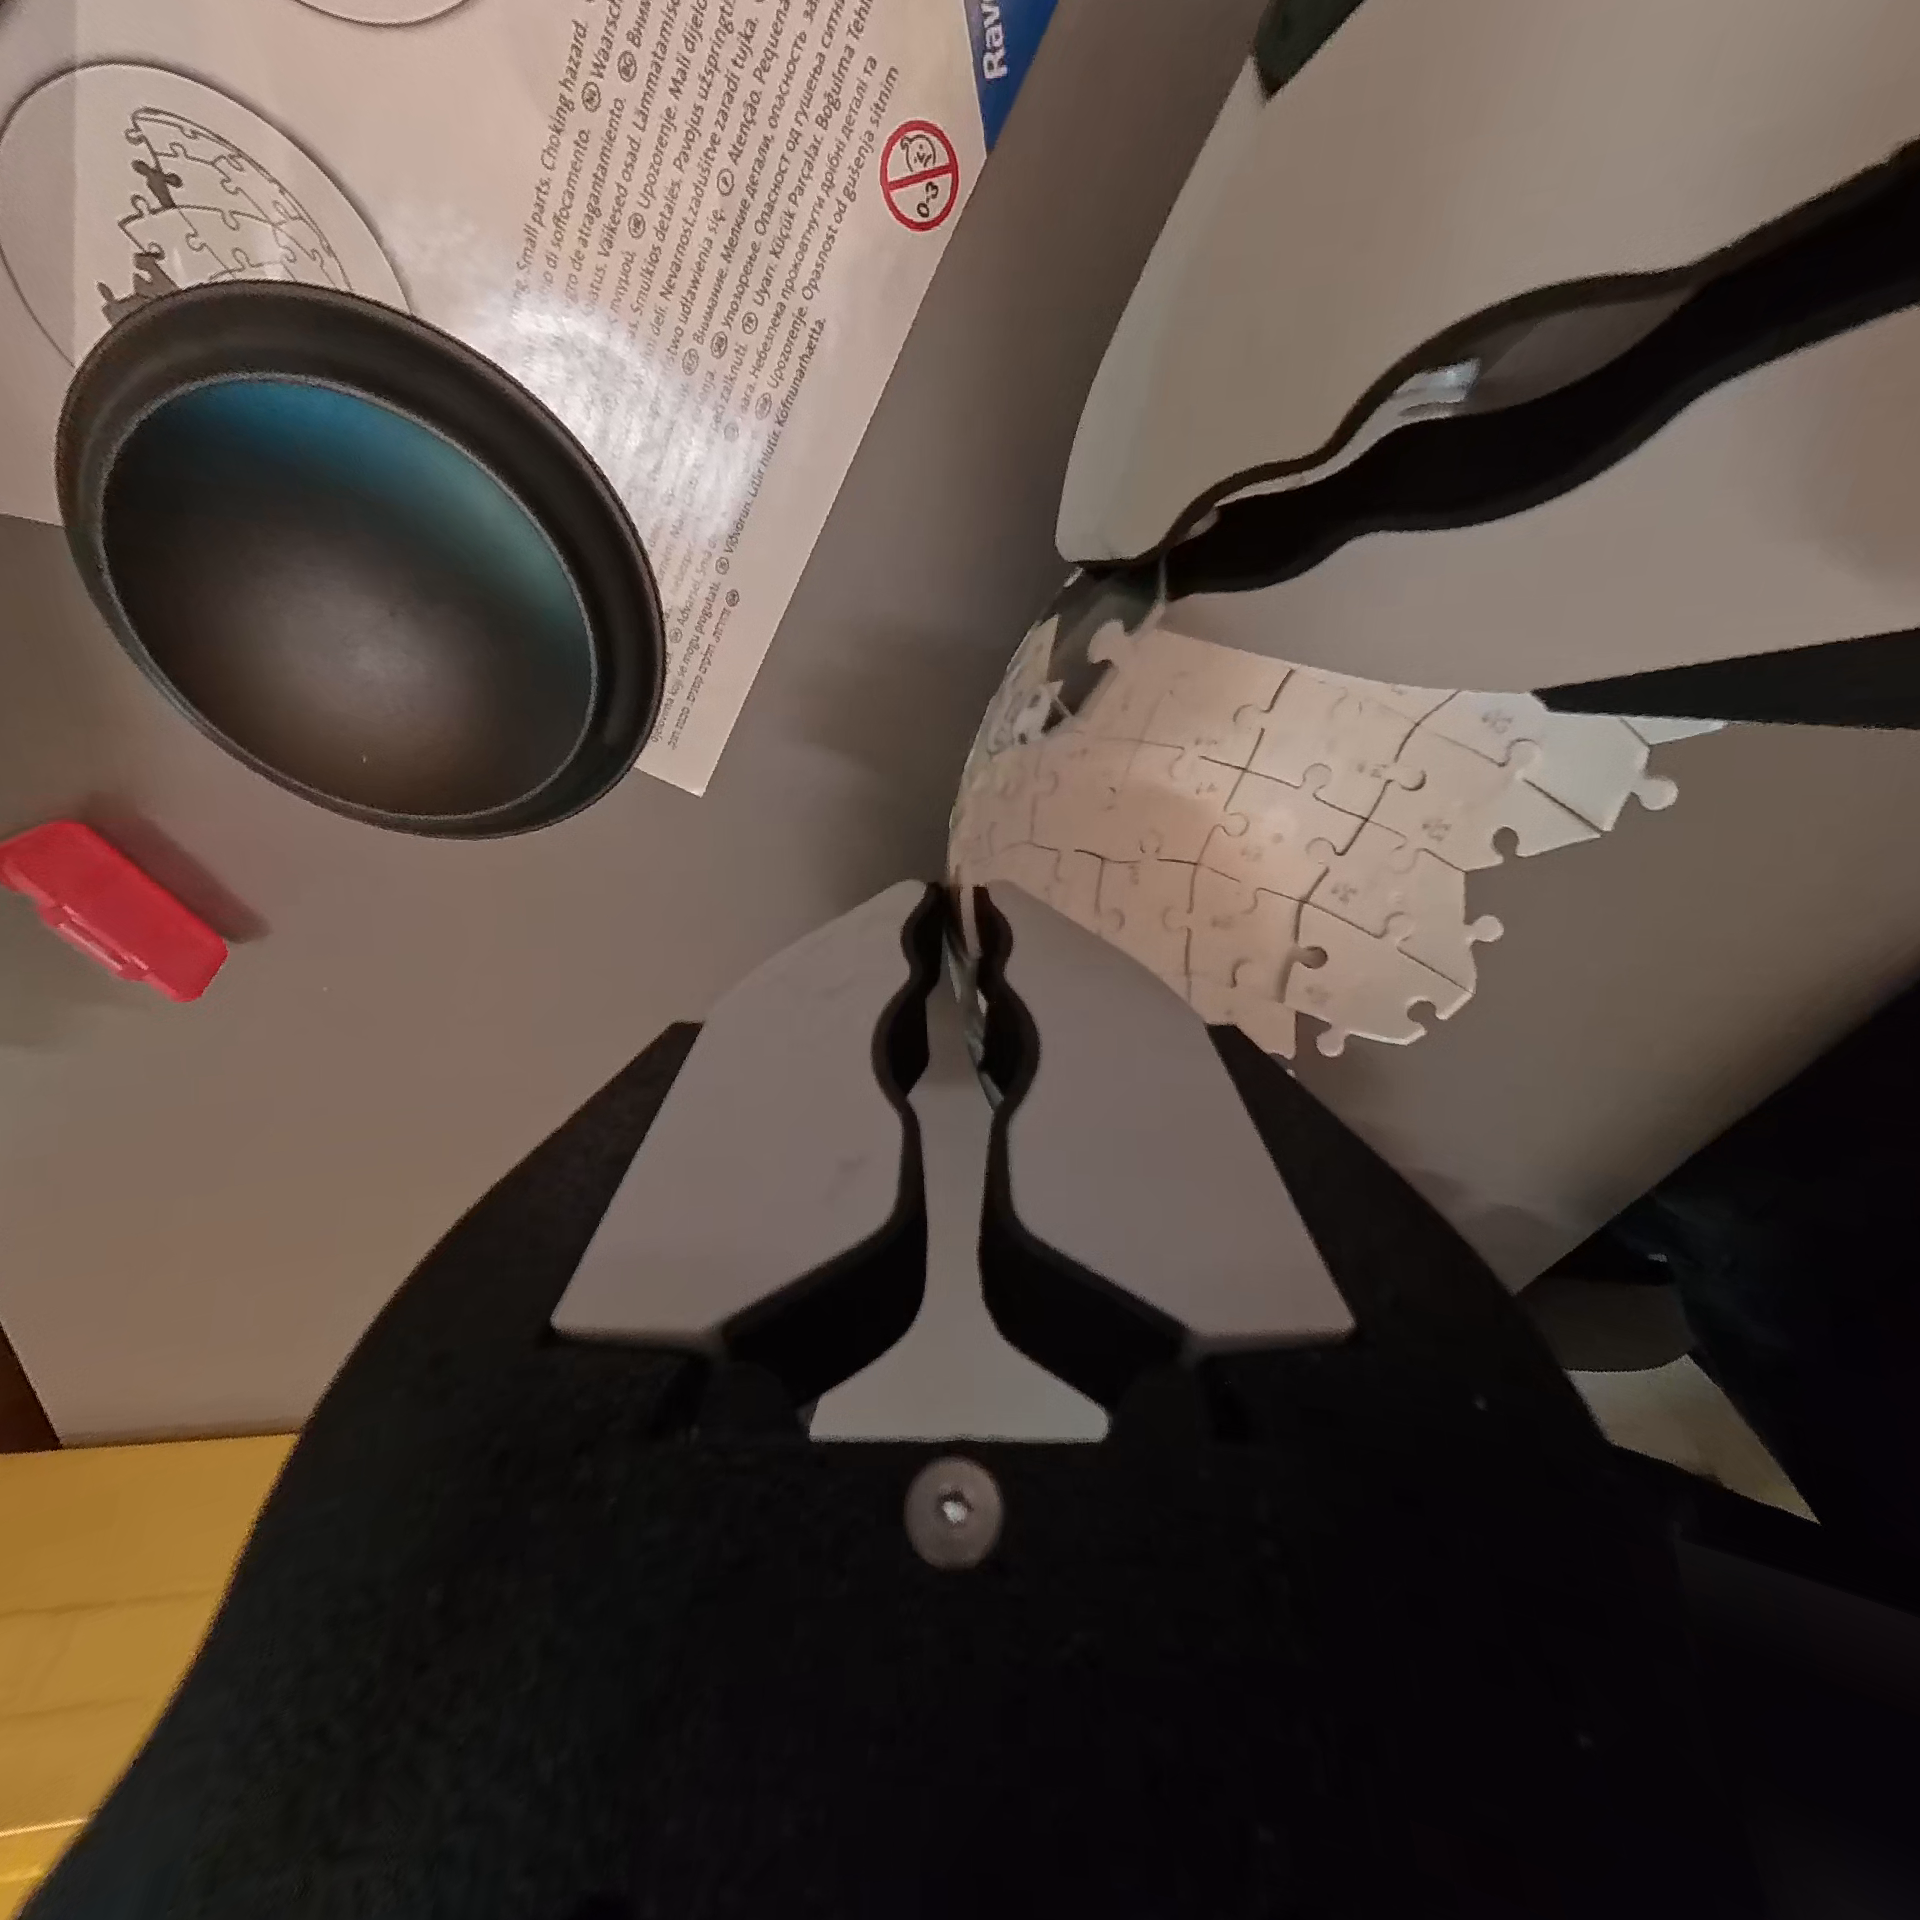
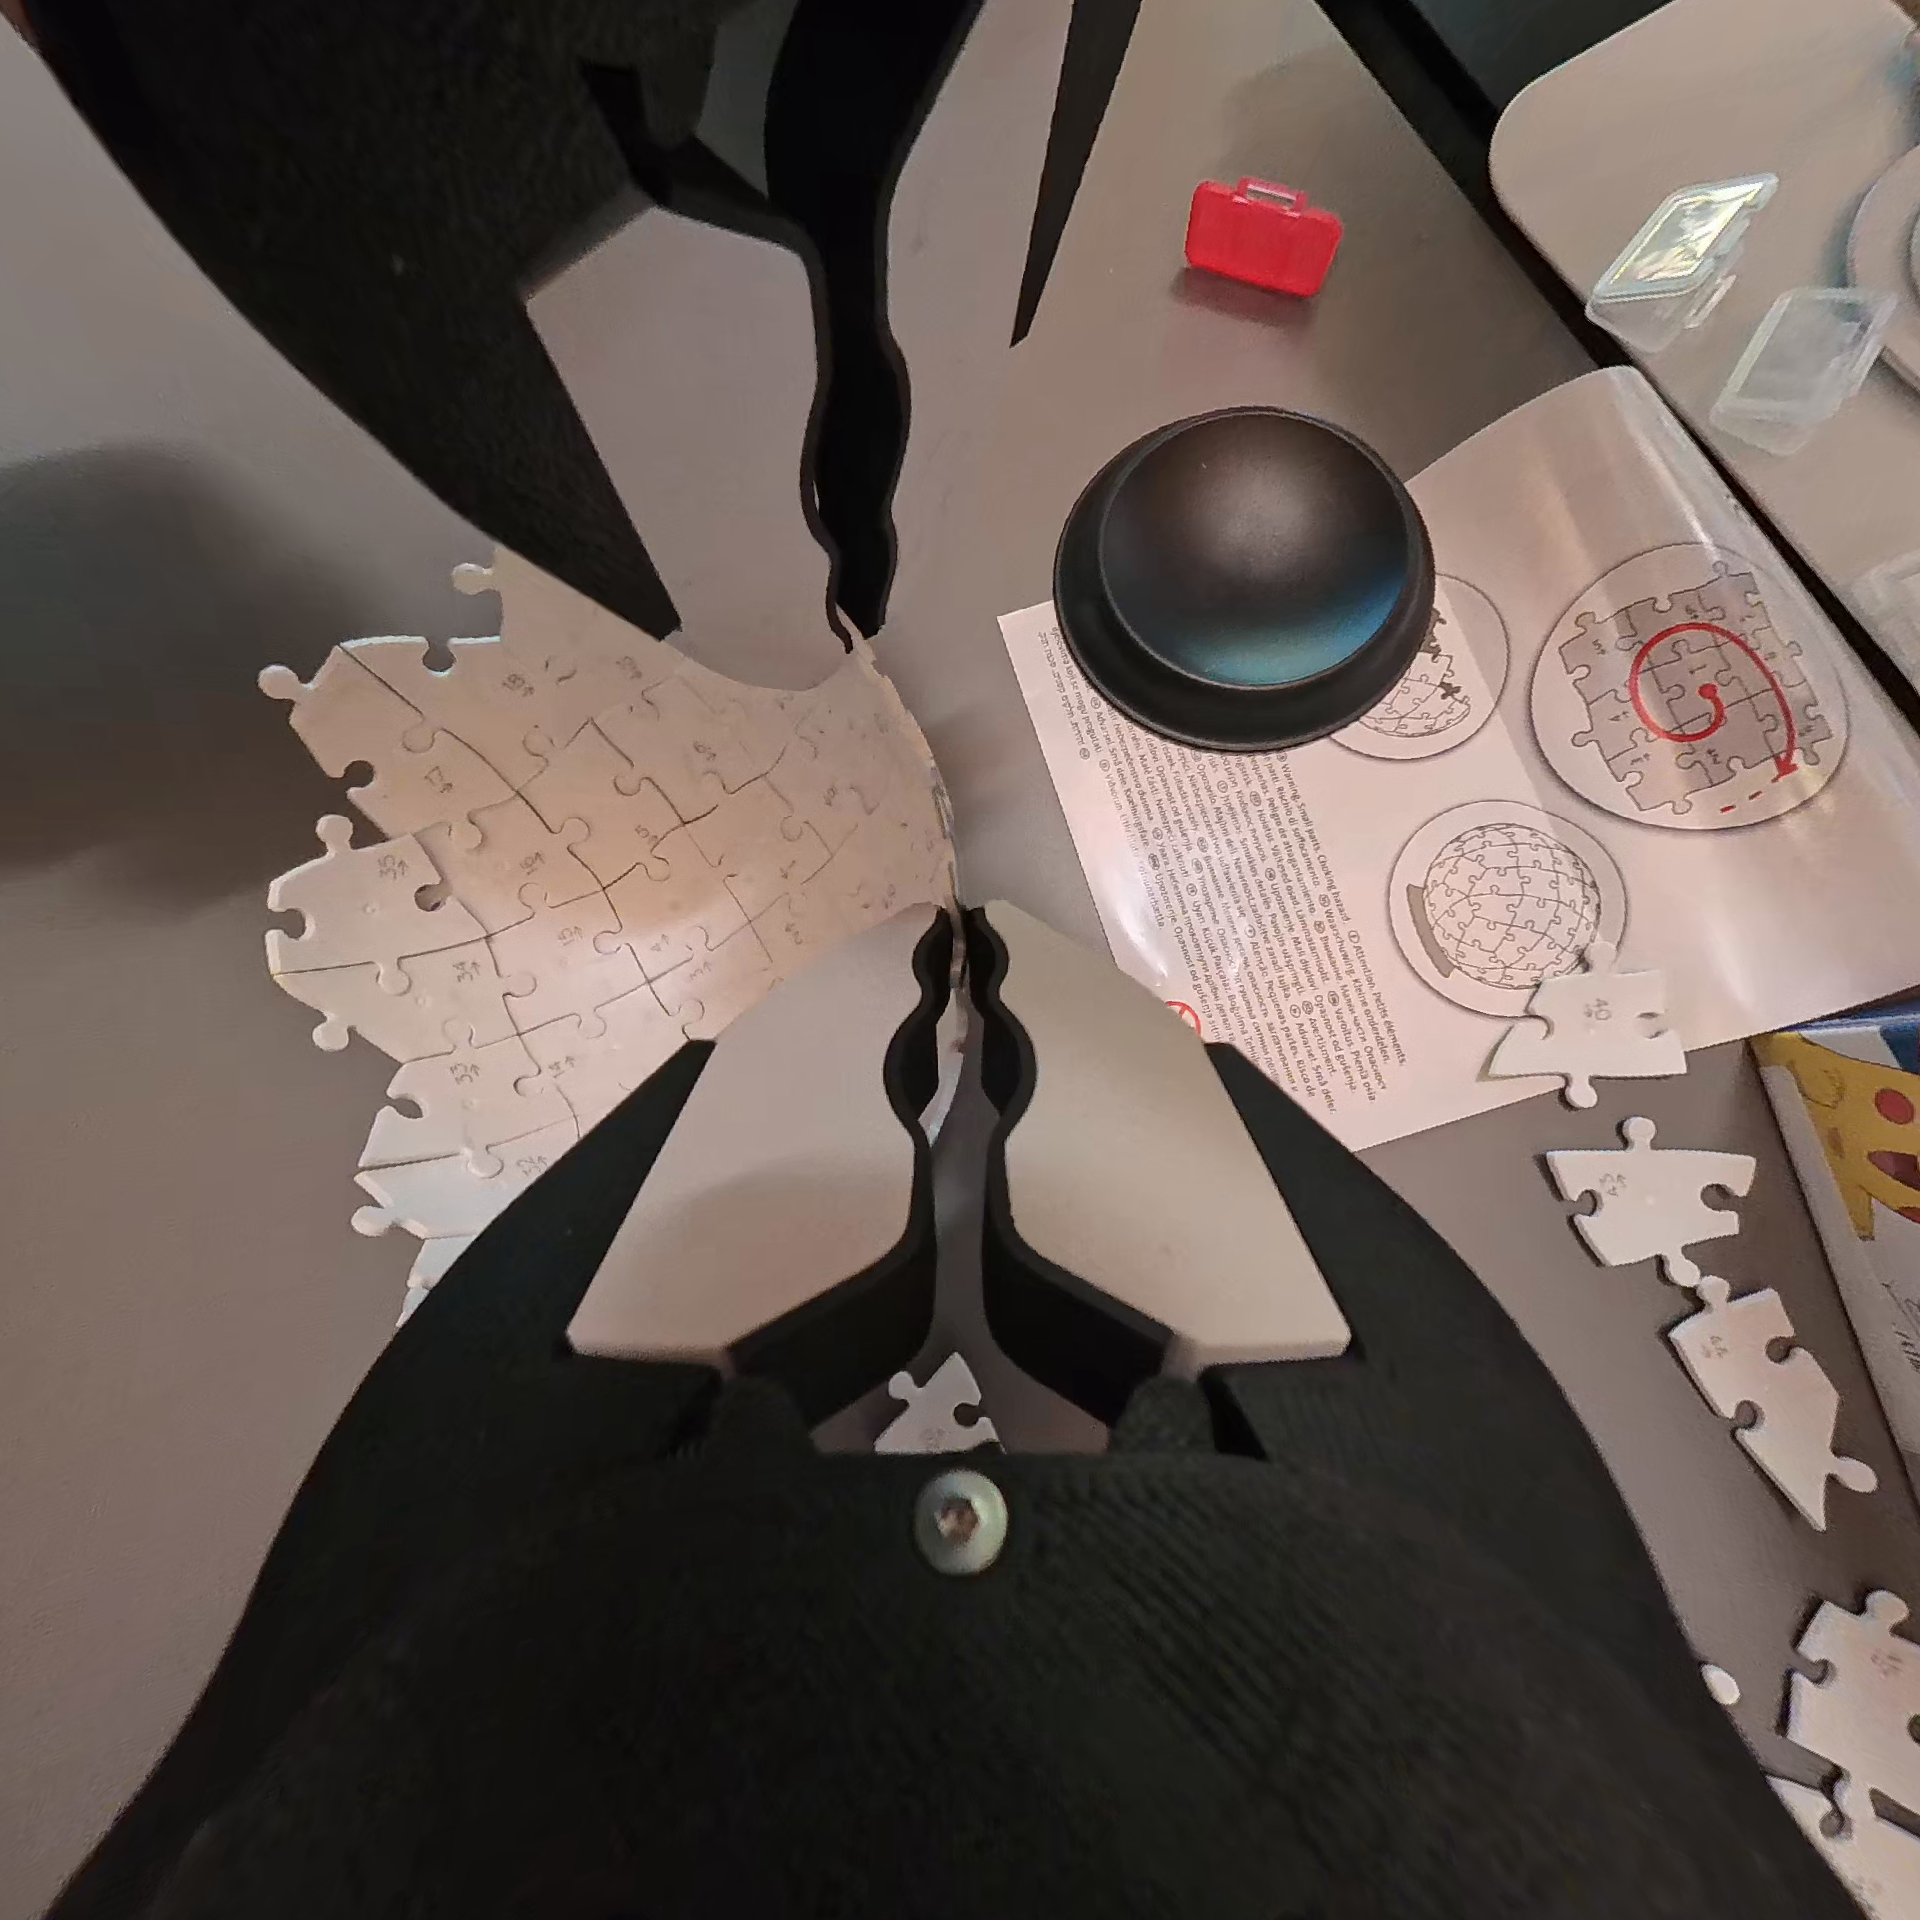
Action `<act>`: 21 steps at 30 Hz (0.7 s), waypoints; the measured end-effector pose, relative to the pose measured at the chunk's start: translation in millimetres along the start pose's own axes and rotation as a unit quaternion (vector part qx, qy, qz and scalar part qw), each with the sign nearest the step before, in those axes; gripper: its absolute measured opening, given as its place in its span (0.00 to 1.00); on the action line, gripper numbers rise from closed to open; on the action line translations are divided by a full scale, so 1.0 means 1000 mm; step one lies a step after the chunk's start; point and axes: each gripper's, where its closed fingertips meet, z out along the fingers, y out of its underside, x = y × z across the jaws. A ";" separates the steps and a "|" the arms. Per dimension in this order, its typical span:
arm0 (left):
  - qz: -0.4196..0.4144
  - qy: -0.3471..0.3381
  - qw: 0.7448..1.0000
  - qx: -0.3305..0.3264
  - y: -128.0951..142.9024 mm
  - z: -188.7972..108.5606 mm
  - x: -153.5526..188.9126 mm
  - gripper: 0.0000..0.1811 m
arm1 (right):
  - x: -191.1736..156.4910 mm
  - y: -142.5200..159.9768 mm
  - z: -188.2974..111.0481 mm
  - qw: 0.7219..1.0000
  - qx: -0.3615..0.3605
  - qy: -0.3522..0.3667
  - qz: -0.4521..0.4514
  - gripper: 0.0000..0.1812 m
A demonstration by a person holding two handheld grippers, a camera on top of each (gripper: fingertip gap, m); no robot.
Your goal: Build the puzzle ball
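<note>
The partly built puzzle ball [image 1: 1299, 831] is a curved shell of joined white pieces, seen from its numbered inner side, held above the grey table. My left gripper [image 1: 961, 914] is shut on one edge of the shell. My right gripper [image 2: 961, 920] is shut on the shell [image 2: 582, 852] at a nearby edge. Each gripper shows in the other's view: the right one [image 1: 1164, 571] comes in from the upper right, the left one [image 2: 857, 623] from the top. Loose white pieces [image 2: 1652, 1195] lie on the table at the right.
A black dome-shaped stand [image 2: 1242, 571] sits on the instruction sheet [image 2: 1455, 883]; both also show in the left wrist view [image 1: 353, 582]. A small red case [image 2: 1257, 239] lies beyond. The puzzle box [image 2: 1849, 1143] and clear plastic boxes [image 2: 1683, 249] are at the right. Spacing between my two grippers at the tips: around 6 cm.
</note>
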 end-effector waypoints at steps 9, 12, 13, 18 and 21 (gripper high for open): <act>0.005 -0.006 1.000 0.000 0.000 0.001 -0.001 0.02 | -0.001 0.029 -0.065 1.000 -0.020 -0.010 0.018 0.11; 0.010 -0.007 1.000 -0.005 0.002 0.002 -0.003 0.02 | 0.000 0.068 -0.077 0.997 -0.070 0.002 -0.024 0.13; 0.011 -0.009 1.000 -0.005 0.002 0.002 -0.003 0.02 | -0.001 0.077 -0.073 0.997 -0.072 -0.004 -0.026 0.14; 0.009 -0.013 1.000 0.005 -0.005 0.000 -0.001 0.02 | 0.001 0.104 -0.052 0.994 -0.084 -0.009 -0.063 0.15; 0.010 -0.016 1.000 -0.002 -0.004 -0.001 0.000 0.02 | 0.001 0.109 -0.047 0.993 -0.083 -0.018 -0.085 0.16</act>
